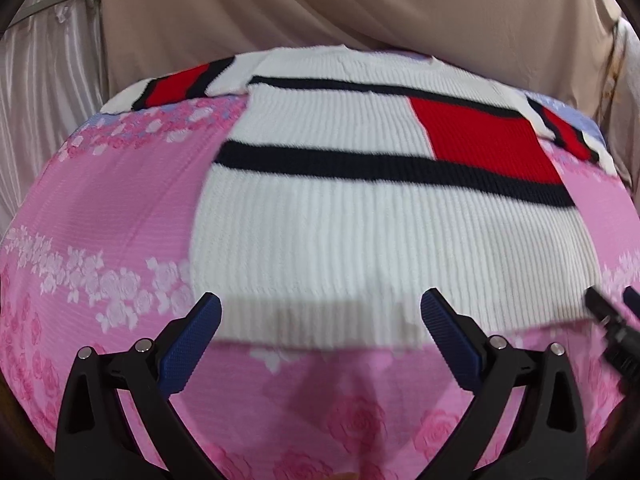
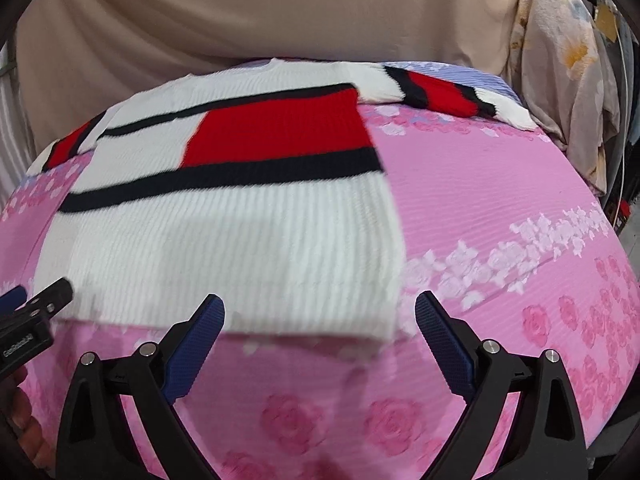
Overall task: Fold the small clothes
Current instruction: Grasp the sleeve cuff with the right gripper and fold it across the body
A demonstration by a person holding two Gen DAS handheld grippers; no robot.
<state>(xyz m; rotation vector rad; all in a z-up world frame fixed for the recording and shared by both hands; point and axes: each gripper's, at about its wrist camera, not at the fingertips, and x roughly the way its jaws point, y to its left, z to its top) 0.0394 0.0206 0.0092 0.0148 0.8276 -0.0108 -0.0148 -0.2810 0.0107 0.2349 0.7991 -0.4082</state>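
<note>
A white ribbed knit sweater [image 1: 360, 232] with black stripes and a red block lies flat on the pink floral cloth, sleeves spread at the far end. It also shows in the right wrist view [image 2: 240, 240]. My left gripper [image 1: 320, 312] is open and empty, its jaws spread over the sweater's near hem. My right gripper [image 2: 318, 312] is open and empty over the hem's right corner. The right gripper's tip shows at the left view's right edge [image 1: 608, 316]; the left gripper's tip shows at the right view's left edge [image 2: 36, 304].
The pink floral cloth [image 1: 100, 220] covers the whole work surface. A beige curtain [image 1: 320, 8] hangs behind it. A pale floral fabric [image 2: 560, 60] hangs at the far right, with dark clutter beside it.
</note>
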